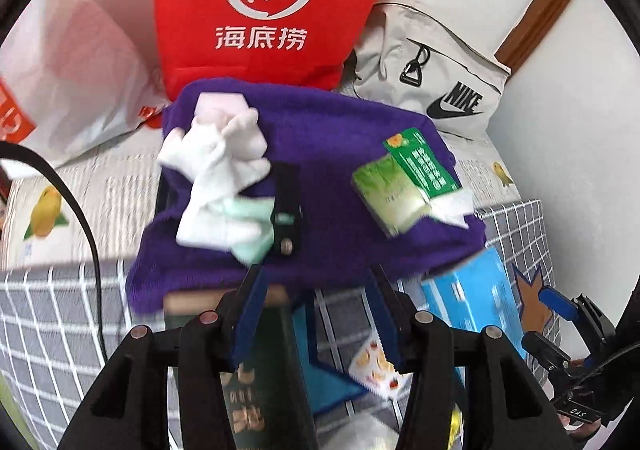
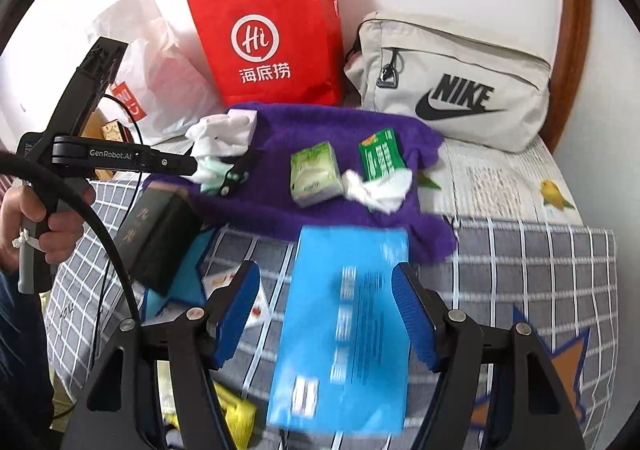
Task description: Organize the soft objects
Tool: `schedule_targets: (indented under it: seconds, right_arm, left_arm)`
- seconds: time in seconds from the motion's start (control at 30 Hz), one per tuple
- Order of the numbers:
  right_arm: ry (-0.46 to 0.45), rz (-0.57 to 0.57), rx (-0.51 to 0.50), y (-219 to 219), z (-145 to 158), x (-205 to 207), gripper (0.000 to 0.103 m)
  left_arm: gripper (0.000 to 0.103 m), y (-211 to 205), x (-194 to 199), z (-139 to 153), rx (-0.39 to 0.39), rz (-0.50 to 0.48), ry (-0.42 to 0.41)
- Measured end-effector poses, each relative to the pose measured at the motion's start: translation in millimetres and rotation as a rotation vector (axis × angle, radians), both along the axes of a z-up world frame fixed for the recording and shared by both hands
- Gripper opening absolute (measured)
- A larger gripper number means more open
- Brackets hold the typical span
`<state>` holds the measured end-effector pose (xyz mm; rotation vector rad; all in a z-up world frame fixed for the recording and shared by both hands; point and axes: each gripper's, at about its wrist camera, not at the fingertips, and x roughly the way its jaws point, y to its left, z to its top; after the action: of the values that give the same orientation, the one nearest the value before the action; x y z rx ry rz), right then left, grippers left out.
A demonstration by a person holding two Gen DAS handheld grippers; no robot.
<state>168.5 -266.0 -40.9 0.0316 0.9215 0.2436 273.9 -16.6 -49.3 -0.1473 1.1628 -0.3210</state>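
A purple knit cloth lies spread on the bed. On it lie white and mint socks, a black strap and a green tissue pack with a white tissue pulled out. My left gripper is open just before the cloth's near edge, holding nothing; in the right wrist view it reaches in from the left by the socks. My right gripper is open above a blue box, not touching it.
A red paper bag, a white plastic bag and a beige Nike bag stand against the wall. A dark green box, a snack packet and a yellow item lie on the grey checked bedcover.
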Motion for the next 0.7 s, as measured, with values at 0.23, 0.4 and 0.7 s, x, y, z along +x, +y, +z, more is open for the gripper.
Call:
schedule_targets:
  seconds: [0.23,0.4,0.7]
  right_arm:
    - [0.0,0.054,-0.015,-2.6,-4.1,-49.0,0.047]
    - [0.021,0.1,-0.004,-1.1,-13.0,-81.9,0.042]
    - [0.109,0.153,-0.028,15.3,-62.0,-102.4,0.02]
  left_arm:
    - [0.049,8.1,-43.5,7.1,-0.016,0.039,-0.031]
    - [0.049,10.8,-73.4,8.8,-0.034,0.048,-0.05]
    - [0.049,8.8,-122.4,9.6,-0.021,0.043,-0.104]
